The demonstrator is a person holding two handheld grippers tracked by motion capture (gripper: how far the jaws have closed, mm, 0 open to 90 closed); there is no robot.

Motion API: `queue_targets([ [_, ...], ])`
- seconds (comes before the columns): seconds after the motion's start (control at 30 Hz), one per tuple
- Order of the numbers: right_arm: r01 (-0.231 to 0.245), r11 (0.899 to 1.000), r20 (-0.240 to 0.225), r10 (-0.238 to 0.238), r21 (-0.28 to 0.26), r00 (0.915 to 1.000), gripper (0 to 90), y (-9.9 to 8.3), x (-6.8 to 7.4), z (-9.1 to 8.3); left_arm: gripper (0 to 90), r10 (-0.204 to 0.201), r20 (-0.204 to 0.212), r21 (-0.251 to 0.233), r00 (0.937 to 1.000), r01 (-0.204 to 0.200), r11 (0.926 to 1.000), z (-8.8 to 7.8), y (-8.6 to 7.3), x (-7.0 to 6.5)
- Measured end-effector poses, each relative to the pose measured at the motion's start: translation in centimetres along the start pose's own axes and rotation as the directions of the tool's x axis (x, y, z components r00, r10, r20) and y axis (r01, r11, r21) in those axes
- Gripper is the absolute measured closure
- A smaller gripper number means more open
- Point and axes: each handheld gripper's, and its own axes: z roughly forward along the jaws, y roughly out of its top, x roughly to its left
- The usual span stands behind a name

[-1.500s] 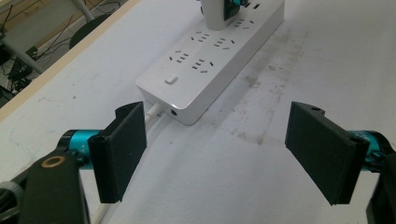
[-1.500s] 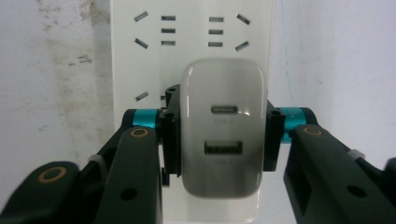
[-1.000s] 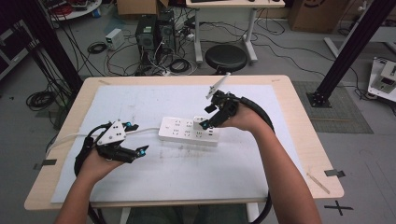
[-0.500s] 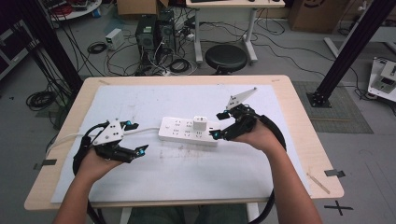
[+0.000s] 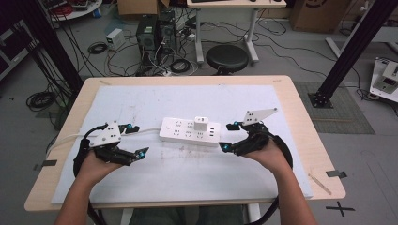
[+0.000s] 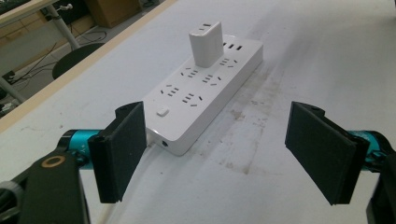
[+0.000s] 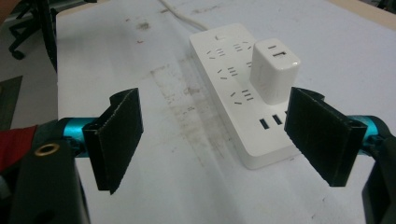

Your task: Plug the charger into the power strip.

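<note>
A white power strip (image 5: 180, 133) lies in the middle of the white mat, and a white charger (image 5: 202, 123) stands plugged into it. My left gripper (image 5: 140, 139) rests open just left of the strip, pointing at its cable end. My right gripper (image 5: 226, 137) sits just off the strip's right end; its jaws have just been opening and nothing is between them. The left gripper view looks along the strip (image 6: 205, 98) to the charger (image 6: 206, 43) between the left gripper's (image 6: 224, 154) spread pads. The right gripper view has the charger (image 7: 273, 70) and strip (image 7: 233, 88) ahead of the right gripper's (image 7: 219, 140) wide jaws.
The strip's white cable (image 5: 70, 138) runs off the table's left edge. The white mat (image 5: 187, 178) covers most of the wooden table (image 5: 300, 122). A thin stick (image 5: 320, 183) lies near the right front corner. A black stool (image 5: 227, 57) stands beyond the far edge.
My right gripper has drawn back from the charger on the strip, to the right and slightly down, with its jaws wider. The charger stays plugged in. The left gripper has kept still.
</note>
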Motion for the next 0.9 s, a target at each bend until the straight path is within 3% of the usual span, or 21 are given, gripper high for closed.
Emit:
queue_targets([
  [0.37, -0.001, 1.000, 0.008, 0.001, -0.020, 1.0000, 19.8, 0.03, 0.22, -0.03, 20.7, 0.011, -0.006, 0.003, 0.9999, -0.011, 0.9999, -0.38, 0.36, -0.11],
  [0.9, -0.007, 1.000, 0.014, 0.007, -0.009, 0.9999, 19.8, 0.22, 0.08, -0.01, 20.7, 0.007, -0.011, -0.002, 0.9999, -0.007, 1.0000, -0.27, 0.38, 0.08],
])
